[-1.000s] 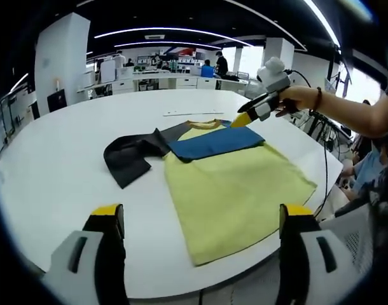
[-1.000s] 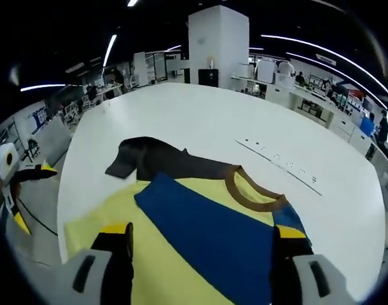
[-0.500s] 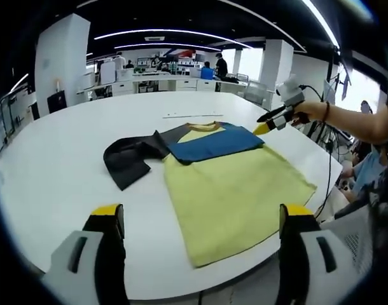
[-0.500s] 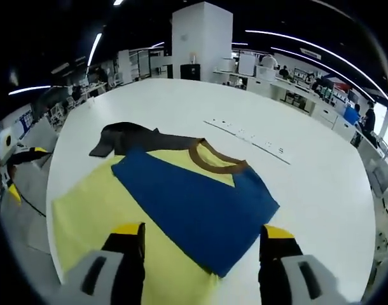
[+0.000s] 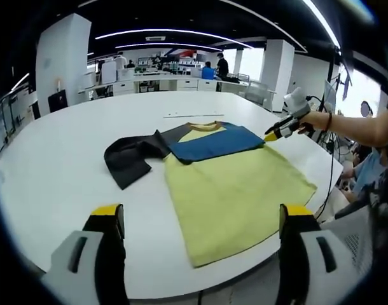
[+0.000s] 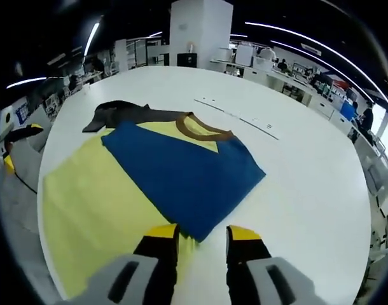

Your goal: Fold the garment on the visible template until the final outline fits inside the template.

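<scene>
One yellow short-sleeved T-shirt with a brown collar [image 5: 235, 190] spread flat on the round white tabletop [image 5: 54, 165], ahead of the left gripper [image 5: 200, 219] and between the lines of its jaws. One blue sleeve [image 5: 216, 143] folded inward across the chest; one black sleeve [image 5: 133, 155] lying out flat on the tabletop, ahead and left of the left jaws. Left jaws wide apart, holding nothing, well short of the cloth.

Right gripper [image 6: 197, 238] just above the near edge of the shirt [image 6: 86, 210], jaws narrowed to a small gap, nothing clamped between them as far as visible. Corner of the blue sleeve [image 6: 181, 175] right ahead of the yellow-tipped jaws. Brown collar [image 6: 200, 129] further ahead, black sleeve [image 6: 121, 113] far ahead to the left. One thin pale strip with dark marks [image 6: 235, 115] on the tabletop [image 6: 308, 190] beyond the collar.

From the left gripper view, right gripper [image 5: 271, 135] held in a hand [image 5: 315, 119] at the far right corner of the shirt, beside the blue sleeve.
</scene>
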`<move>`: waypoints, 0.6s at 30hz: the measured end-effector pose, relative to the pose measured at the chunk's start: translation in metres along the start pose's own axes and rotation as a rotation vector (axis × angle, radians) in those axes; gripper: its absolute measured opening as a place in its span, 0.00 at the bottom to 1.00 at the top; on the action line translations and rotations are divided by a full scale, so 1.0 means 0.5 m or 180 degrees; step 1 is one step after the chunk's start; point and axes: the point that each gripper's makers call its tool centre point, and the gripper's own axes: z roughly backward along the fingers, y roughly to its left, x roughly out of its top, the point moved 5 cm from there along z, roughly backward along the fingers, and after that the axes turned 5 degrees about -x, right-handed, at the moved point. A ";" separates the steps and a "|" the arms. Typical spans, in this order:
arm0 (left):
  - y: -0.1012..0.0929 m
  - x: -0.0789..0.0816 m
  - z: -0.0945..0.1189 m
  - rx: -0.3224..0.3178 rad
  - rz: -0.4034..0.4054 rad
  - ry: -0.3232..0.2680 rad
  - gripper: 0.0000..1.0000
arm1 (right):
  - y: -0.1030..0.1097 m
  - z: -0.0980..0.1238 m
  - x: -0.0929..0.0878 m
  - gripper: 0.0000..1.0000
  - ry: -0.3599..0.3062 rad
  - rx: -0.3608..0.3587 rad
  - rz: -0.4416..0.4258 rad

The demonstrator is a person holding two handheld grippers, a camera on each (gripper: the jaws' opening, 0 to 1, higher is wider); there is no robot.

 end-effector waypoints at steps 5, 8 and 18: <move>0.002 -0.002 0.000 0.0007 0.0014 0.0016 0.99 | 0.006 -0.006 -0.006 0.12 0.0031 0.0024 0.0090; 0.005 -0.001 0.000 0.0020 0.0020 0.0011 0.99 | 0.010 -0.013 -0.009 0.10 0.0080 0.0017 0.0147; 0.003 -0.004 -0.002 0.0004 0.0011 0.0049 0.98 | 0.003 -0.026 -0.020 0.00 0.0207 -0.0068 0.0155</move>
